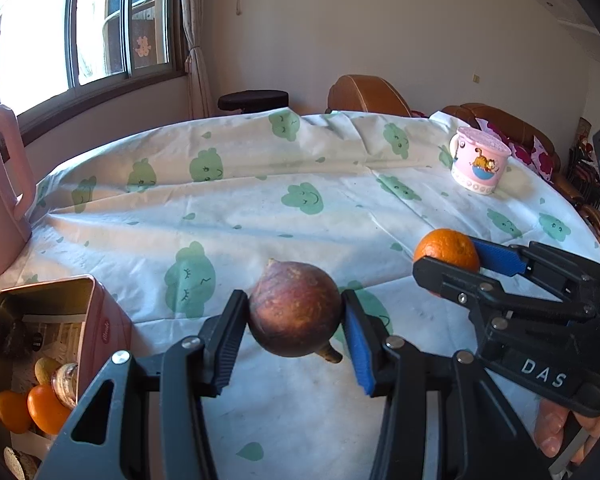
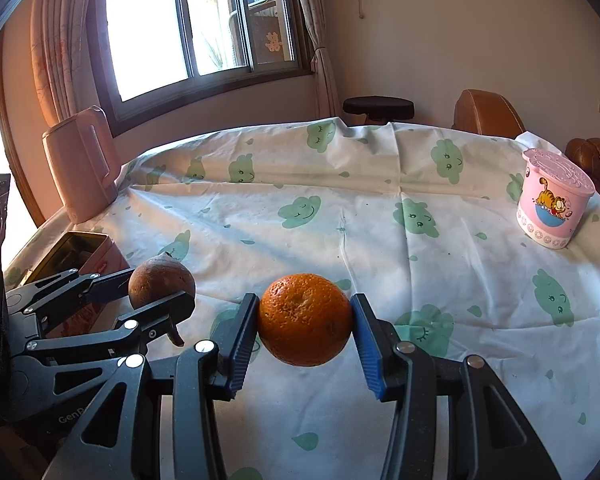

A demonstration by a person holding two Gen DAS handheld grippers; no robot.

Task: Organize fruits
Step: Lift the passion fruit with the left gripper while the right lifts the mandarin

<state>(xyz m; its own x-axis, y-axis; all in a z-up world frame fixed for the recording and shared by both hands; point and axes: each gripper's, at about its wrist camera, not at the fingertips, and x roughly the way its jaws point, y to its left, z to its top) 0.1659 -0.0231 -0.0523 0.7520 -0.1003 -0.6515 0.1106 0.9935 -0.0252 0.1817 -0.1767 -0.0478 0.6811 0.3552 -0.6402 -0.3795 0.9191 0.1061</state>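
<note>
Above tablecloth [image 1: 260, 208] | left tool [image 1: 295, 332] grips brown fruit [image 1: 294, 312] (tilted down) | right tool [image 2: 305, 330] grips orange [image 2: 305, 318]

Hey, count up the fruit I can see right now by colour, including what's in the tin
Orange: 3, orange in the right gripper, two in the tin
Brown: 1, brown fruit in the left gripper
Total: 4

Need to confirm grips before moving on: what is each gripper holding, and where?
Left gripper: brown fruit, pinched across its sides. Right gripper: orange, likewise across its sides.
</note>
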